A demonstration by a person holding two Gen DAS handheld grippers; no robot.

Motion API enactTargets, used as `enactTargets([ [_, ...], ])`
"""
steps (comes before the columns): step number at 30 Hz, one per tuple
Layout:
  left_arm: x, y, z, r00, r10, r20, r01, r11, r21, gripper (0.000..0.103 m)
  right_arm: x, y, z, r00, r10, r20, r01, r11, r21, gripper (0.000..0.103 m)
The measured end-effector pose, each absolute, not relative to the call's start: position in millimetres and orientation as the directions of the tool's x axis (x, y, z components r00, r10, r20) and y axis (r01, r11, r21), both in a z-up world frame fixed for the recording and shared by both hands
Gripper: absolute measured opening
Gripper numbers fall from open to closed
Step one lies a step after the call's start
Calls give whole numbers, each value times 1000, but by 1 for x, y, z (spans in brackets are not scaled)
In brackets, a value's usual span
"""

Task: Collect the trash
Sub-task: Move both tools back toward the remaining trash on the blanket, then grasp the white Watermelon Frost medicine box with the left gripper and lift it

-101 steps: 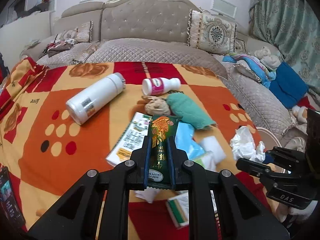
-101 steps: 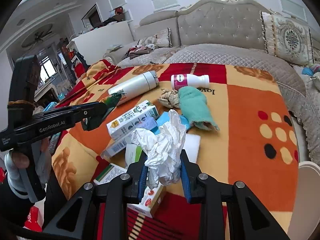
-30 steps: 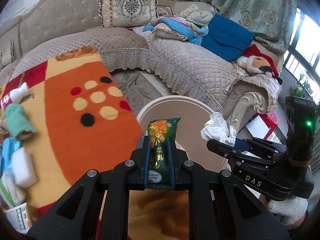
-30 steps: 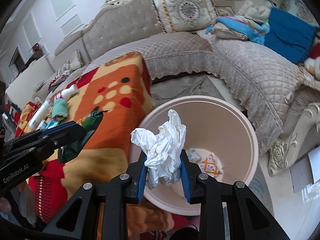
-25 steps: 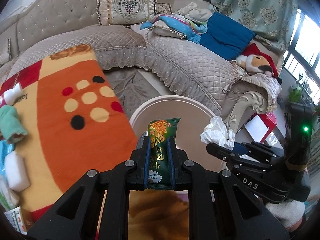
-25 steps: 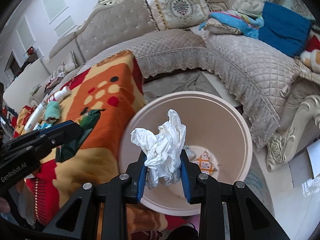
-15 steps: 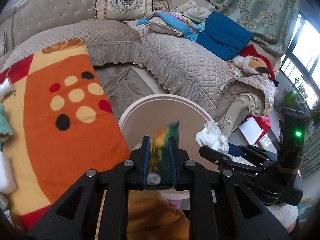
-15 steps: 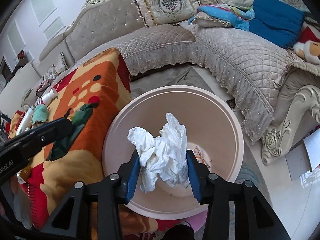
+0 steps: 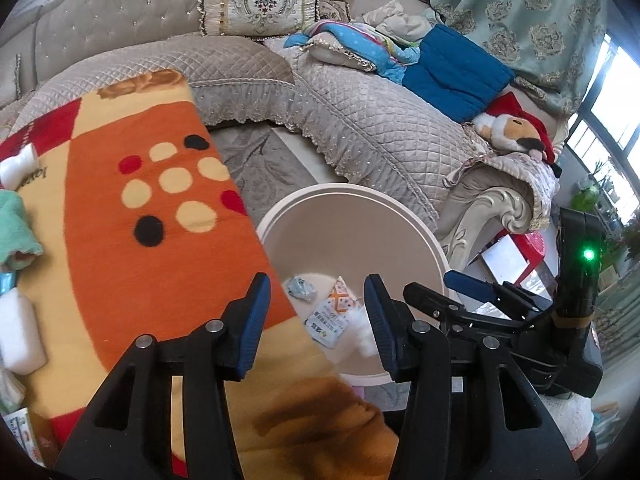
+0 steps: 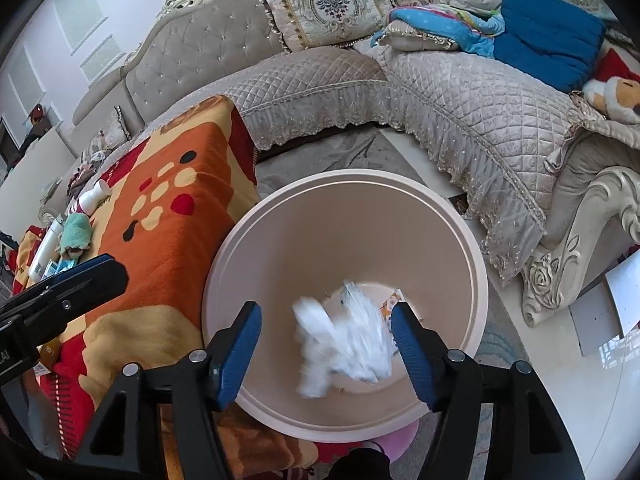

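A round beige bin (image 9: pixel 352 208) (image 10: pixel 348 184) stands on the floor beside the orange blanket-covered table. My left gripper (image 9: pixel 316 312) is open and empty above the bin's near edge. My right gripper (image 10: pixel 326 340) is open over the bin. The crumpled white tissue (image 10: pixel 344 344) is blurred, dropping between its fingers into the bin; it also shows in the left wrist view (image 9: pixel 362 326). Small wrappers (image 9: pixel 328 320) lie on the bin's bottom. The green snack packet is not visible. The right gripper (image 9: pixel 464 292) shows in the left view, the left gripper (image 10: pixel 92 276) in the right view.
On the orange blanket (image 9: pixel 152 216) at the left lie a green cloth (image 10: pixel 74 232), a small white bottle (image 10: pixel 94 196) and boxes. A quilted beige sofa (image 9: pixel 380 120) wraps behind the bin, with blue bedding (image 9: pixel 448 68) and a plush toy (image 9: pixel 516 132).
Both grippers moved from the table to over the bin and opened. The green snack packet left the left gripper and the white tissue left the right gripper, falling into the bin.
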State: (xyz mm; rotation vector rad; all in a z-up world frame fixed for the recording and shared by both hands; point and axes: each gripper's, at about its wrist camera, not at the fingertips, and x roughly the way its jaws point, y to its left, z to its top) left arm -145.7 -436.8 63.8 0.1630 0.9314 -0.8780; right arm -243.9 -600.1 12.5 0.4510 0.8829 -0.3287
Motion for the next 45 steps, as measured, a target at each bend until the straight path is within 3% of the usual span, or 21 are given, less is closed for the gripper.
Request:
enactTargets([
  [22,-146,-357,77,408,-524,-748,652,740,-163,47,-222,-527,47,642,-26,-767,321,917,238,65],
  [34,-133,-257,74,415,-475,-776,561,805,-193,47,-188,-454,51,643,96,-760,162,953,258,65],
  [37,-129,-230,74,405,-470,-784,544,813,-207,52,-181,-437,51,639,125,-759,123,957,262,65],
  [45,-112,-156,60,446,-359,-820,416,894,-165,52,-166,-399,49,621,179,-763,31,967,252,65],
])
